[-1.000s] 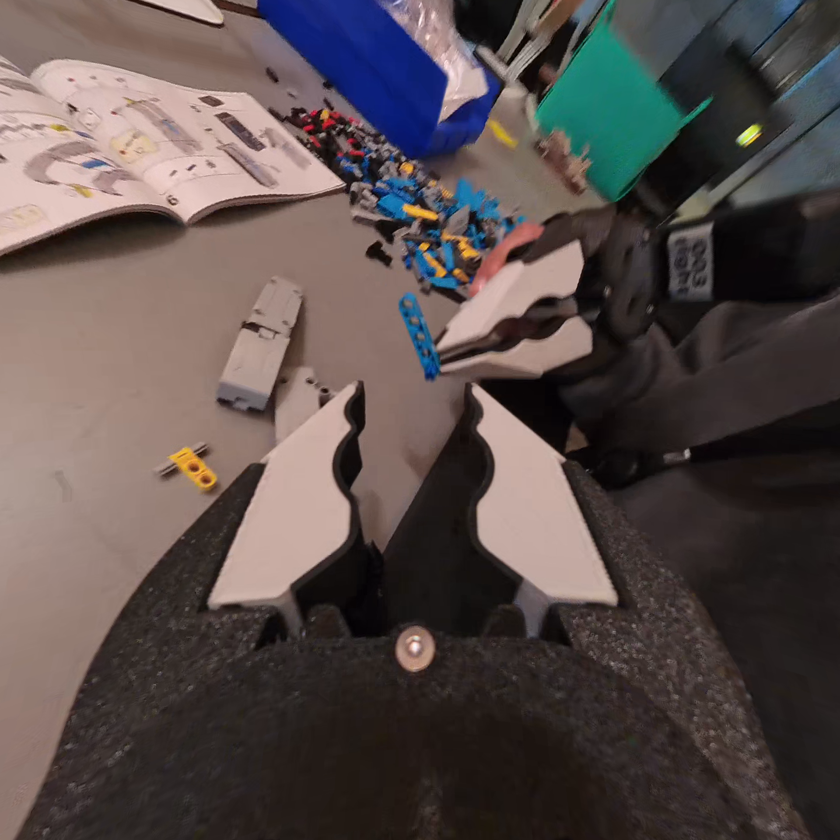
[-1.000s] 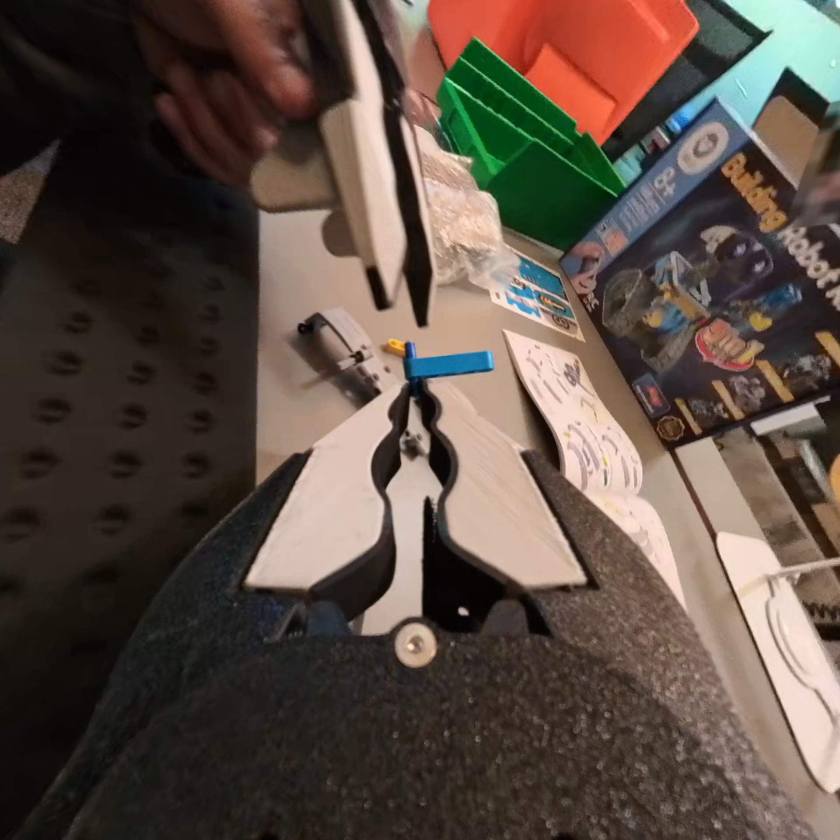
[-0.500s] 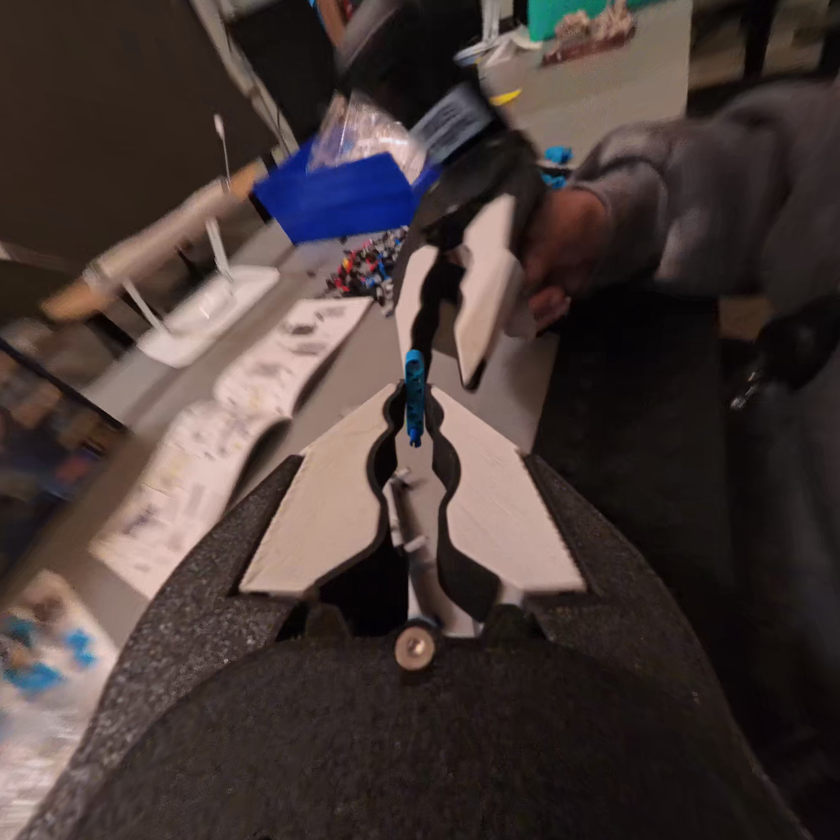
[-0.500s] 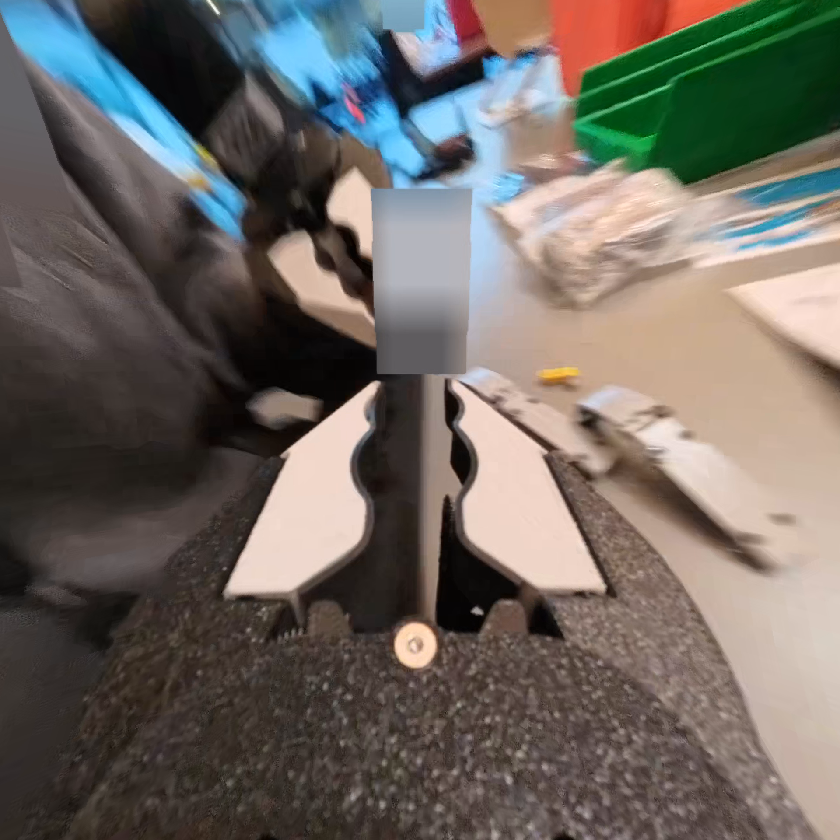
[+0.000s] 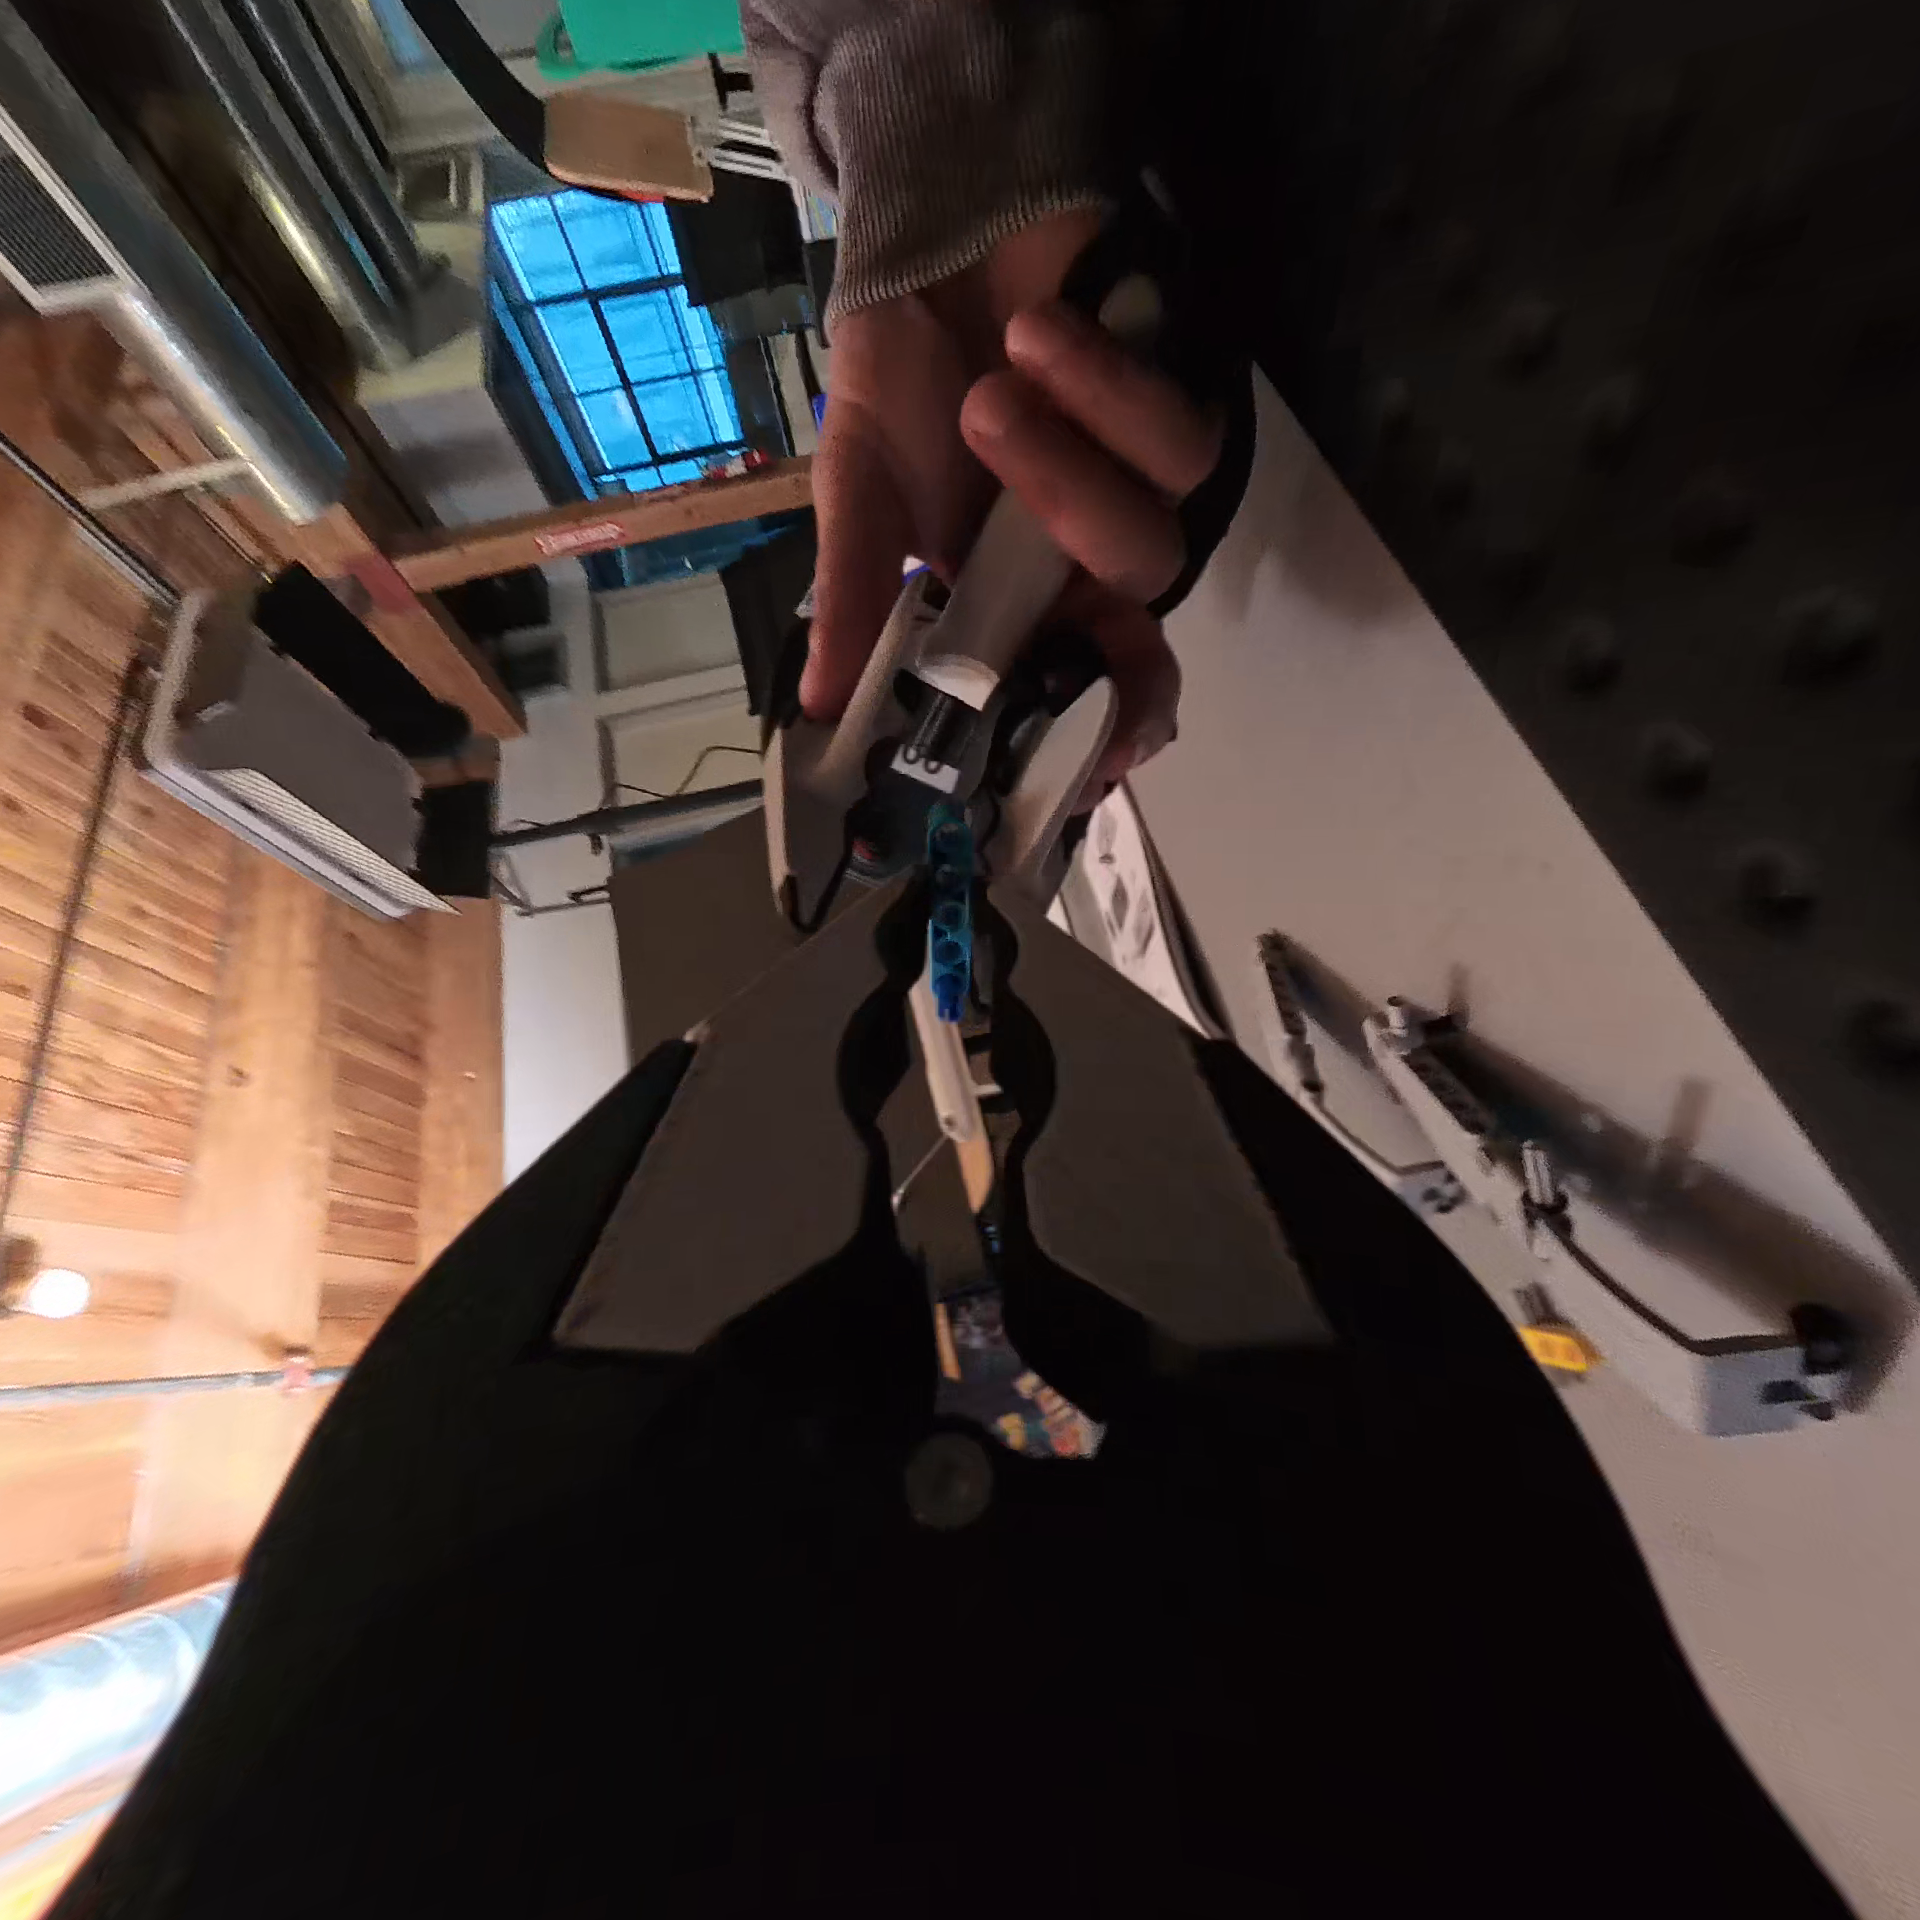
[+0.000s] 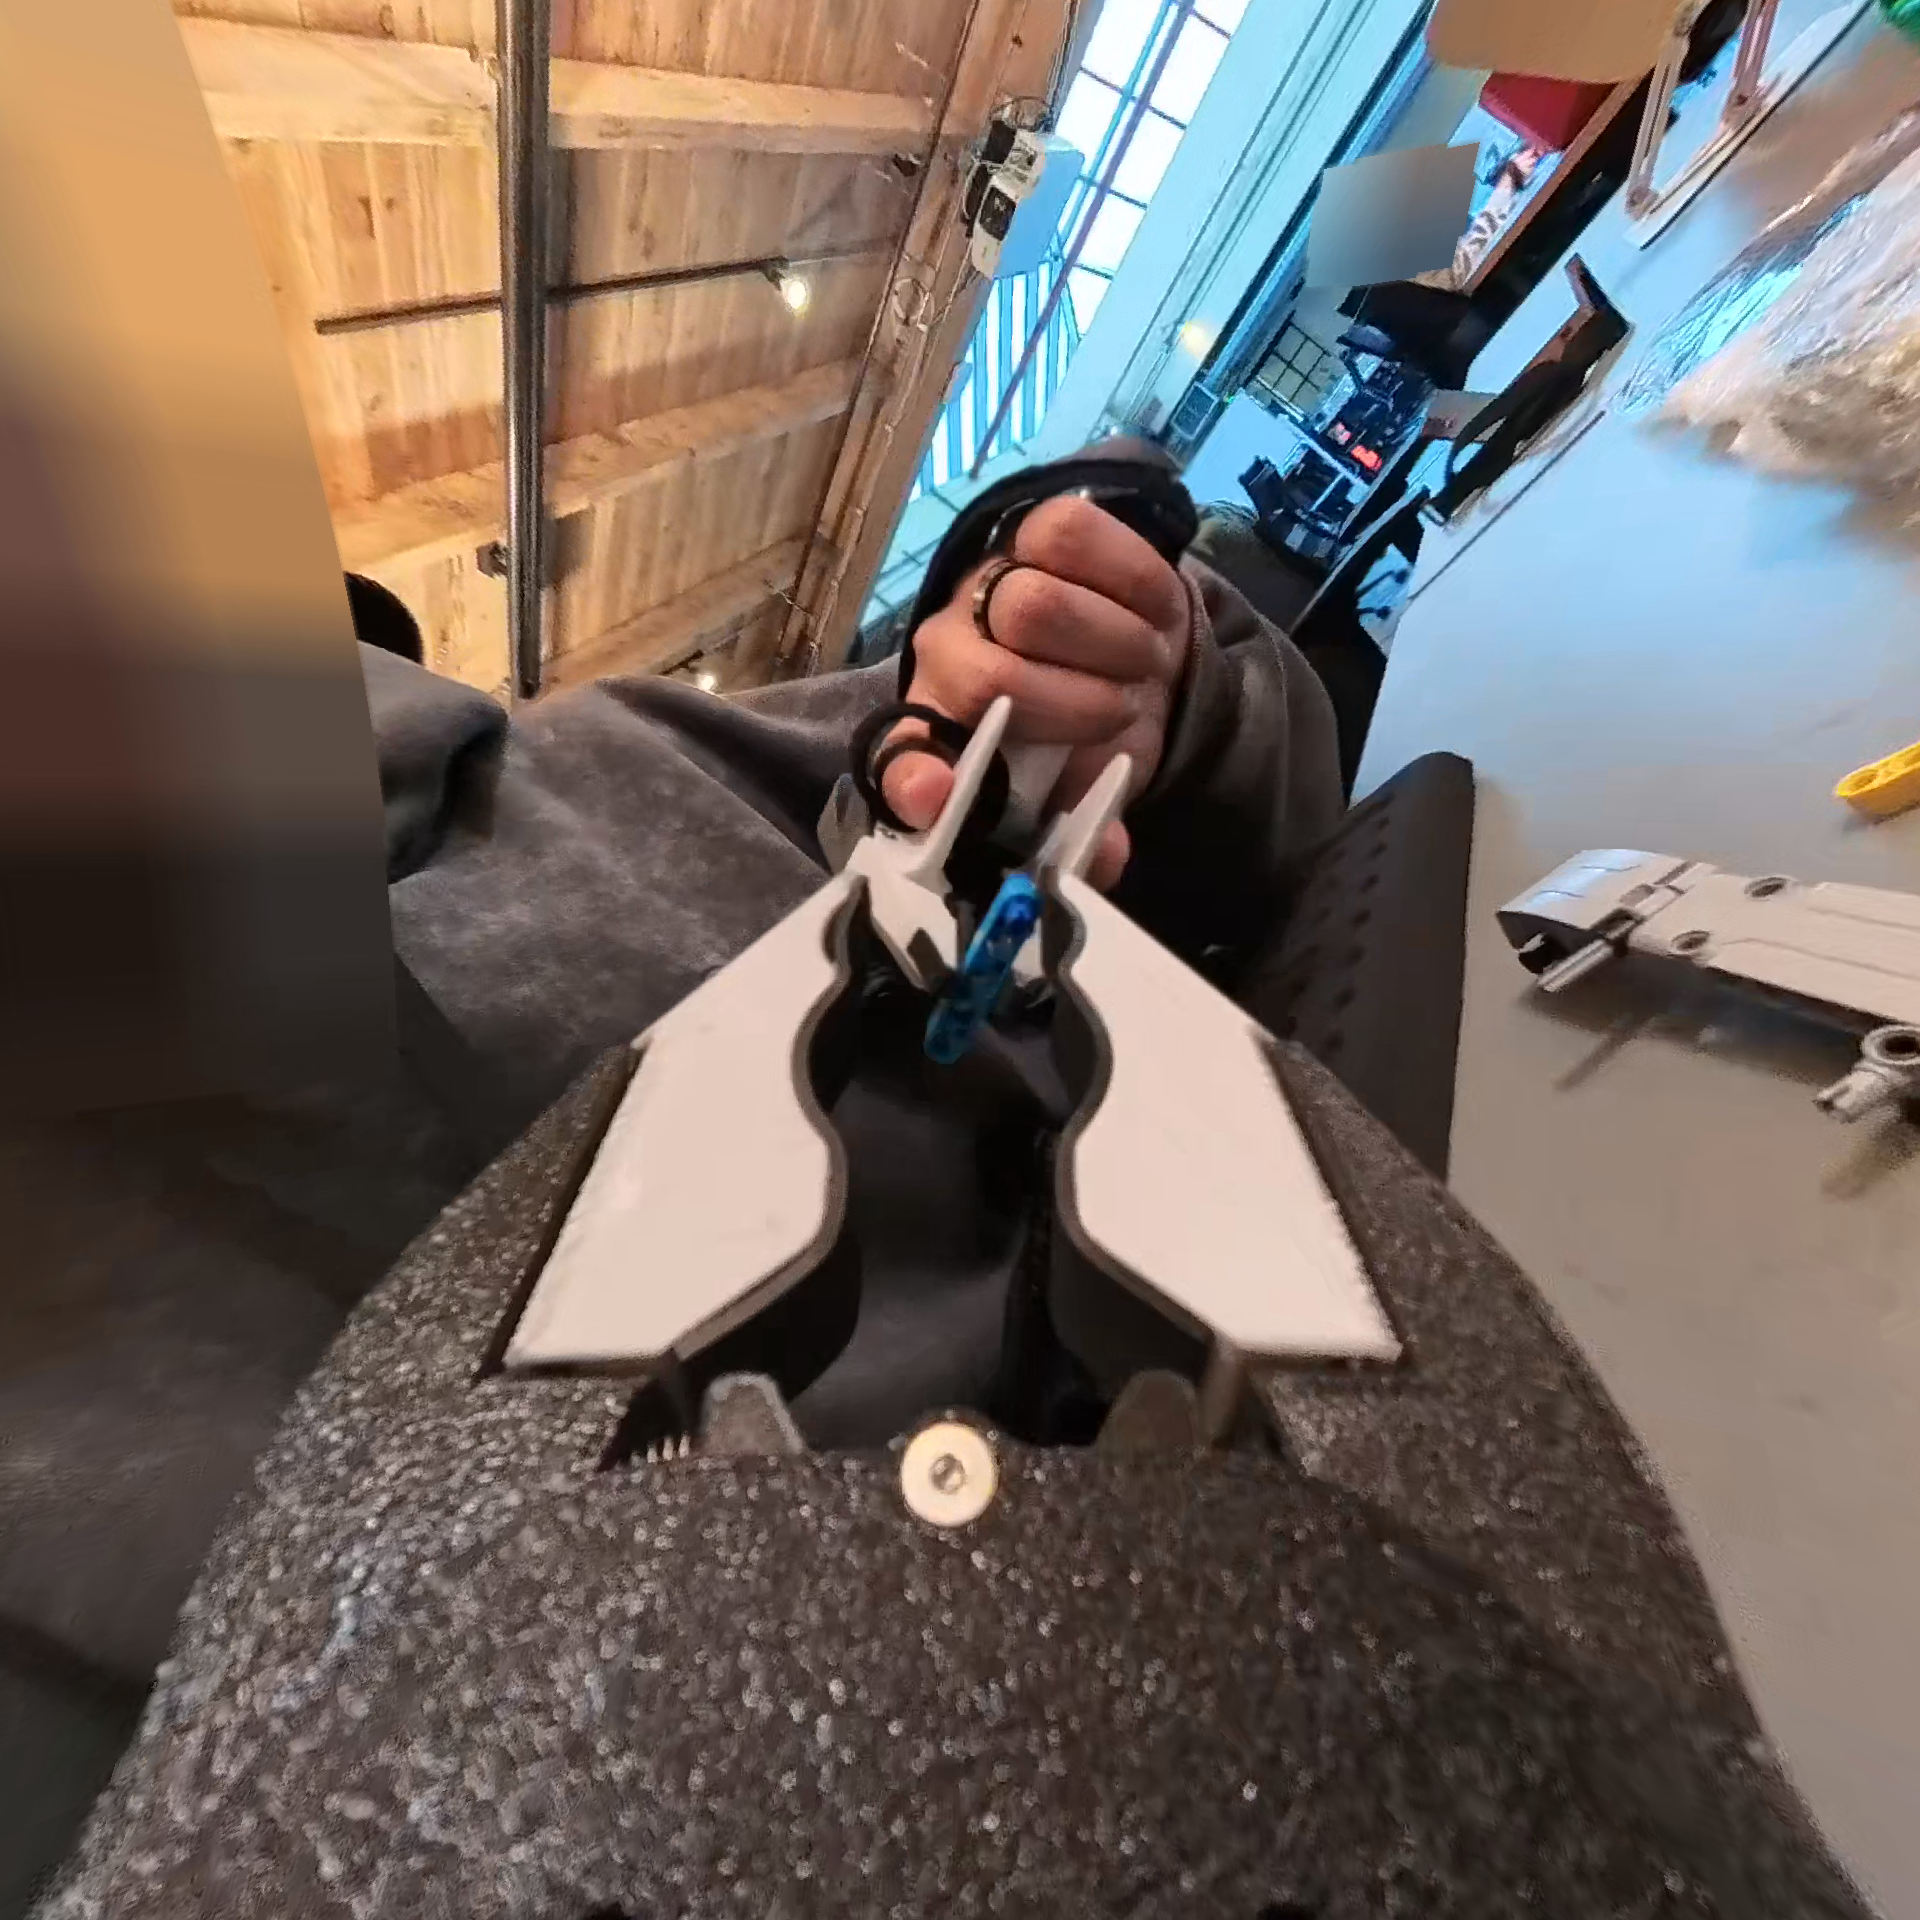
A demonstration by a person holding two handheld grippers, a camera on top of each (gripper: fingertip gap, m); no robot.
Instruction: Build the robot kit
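Observation:
A small blue beam with holes sits between the tips of my left gripper, which is shut on it and held up in the air. It also shows in the right wrist view. My right gripper faces the left one tip to tip, with its jaws open on either side of the beam. In the left wrist view its pale fingers stand wide apart around the beam's far end. A hand holds the right gripper and another hand holds the left one.
A grey built assembly lies on the grey table, with a yellow piece and a small grey connector near it. A clear plastic bag lies farther back. A black dimpled surface borders the table.
The blue beam has passed from my right gripper to my left. The left has shut on it, the right has opened, and both have swung up off the table to face each other.

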